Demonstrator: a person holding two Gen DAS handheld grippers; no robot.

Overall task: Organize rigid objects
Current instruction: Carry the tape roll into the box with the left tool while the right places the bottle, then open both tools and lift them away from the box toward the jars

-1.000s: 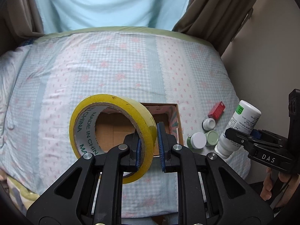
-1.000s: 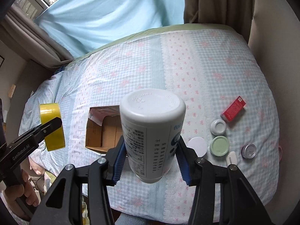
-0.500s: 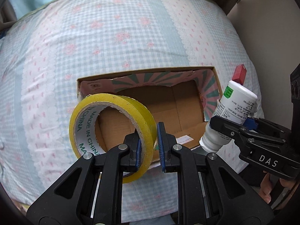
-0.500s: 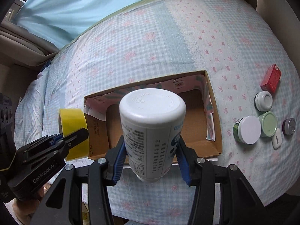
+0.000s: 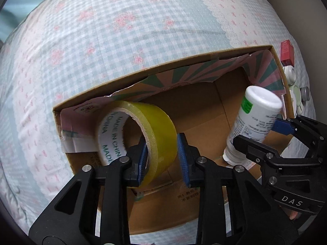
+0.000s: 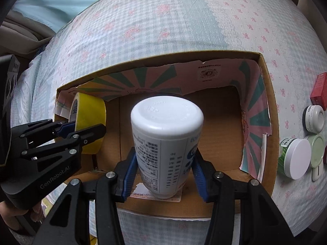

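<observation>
Inside the open cardboard box (image 5: 163,70), the left gripper (image 5: 161,159) is opening, its pads parting from the yellow tape roll (image 5: 143,130) standing on edge between them. Beside it the right gripper (image 6: 163,175) is opening too, pads easing off the white bottle (image 6: 165,143) resting cap-down on the box floor.

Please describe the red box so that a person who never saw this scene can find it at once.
Find the open carton on the checked bed cover. Outside its right wall lies a cluster of small items; the red box is the farthest of them. It alone is red and rectangular; the jars beside it are round and pale.
</observation>
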